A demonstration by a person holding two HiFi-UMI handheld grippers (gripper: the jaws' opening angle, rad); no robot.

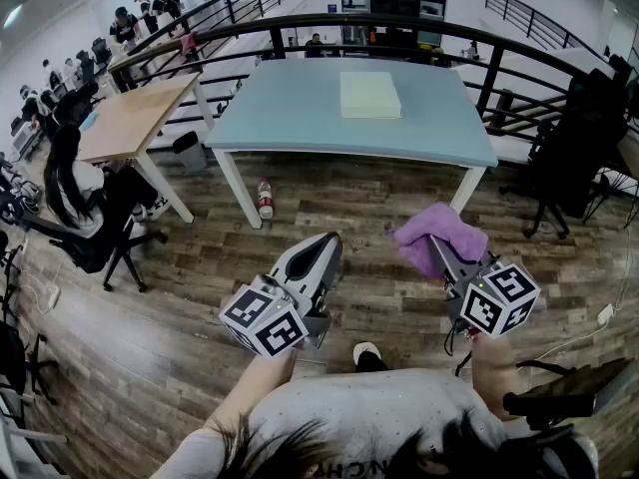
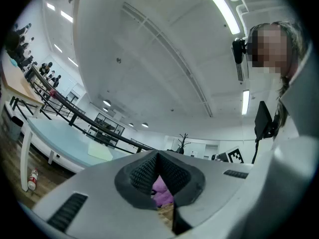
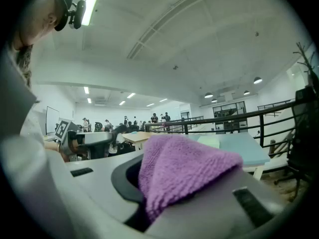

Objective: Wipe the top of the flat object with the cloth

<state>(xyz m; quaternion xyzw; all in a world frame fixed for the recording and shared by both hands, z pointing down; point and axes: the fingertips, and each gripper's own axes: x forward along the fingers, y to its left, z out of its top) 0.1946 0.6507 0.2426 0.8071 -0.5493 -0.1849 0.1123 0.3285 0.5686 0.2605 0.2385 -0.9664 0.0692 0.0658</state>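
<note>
Wood-plank flooring runs under a pale blue, white-legged worktop (image 1: 300,118) set against a black metal railing (image 1: 419,28). One pale green, flat rectangular slab (image 1: 369,95) lies on that worktop, toward its far side and a little right of centre. Bare surface surrounds it, so its top is open to a wipe. Both claws hang well short of the worktop's near edge, over the floor. The right claw (image 1: 446,255) is clamped on the single purple knitted cloth (image 1: 437,230), which bunches out over its tip. Gripped that way, I judge, the loose fold can be pressed flat on the slab. The left claw (image 1: 321,243) is closed tight on nothing, likely spare for now. Count: one cloth, one slab, one blue worktop, two claws. Wiping has not begun.
</note>
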